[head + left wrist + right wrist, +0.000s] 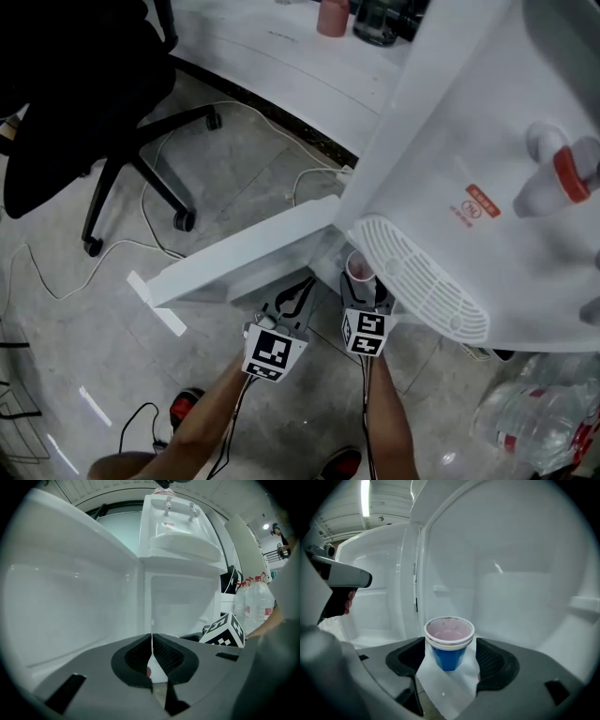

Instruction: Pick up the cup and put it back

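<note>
- A white water dispenser (450, 178) takes up the right side of the head view, with its lower compartment open.
- The compartment's door (244, 253) swings out to the left over the grey floor (234, 178).
- A black office chair (75, 94) stands at the upper left, well apart from the dispenser.
- Large clear water bottles (534, 412) lie on the floor at the lower right.
- The left hand-held gripper (152, 653) is just beside the right one, facing the open compartment. Its jaws are pressed together with nothing between them.
- The right hand-held gripper (452, 660) reaches into the compartment. Its jaws stand wide, one on each side of the cup, and the pads are clear of its wall.
- The cup (449, 644), blue outside and pinkish inside, stands upright on the compartment's white bottom, between the right jaws.
</note>
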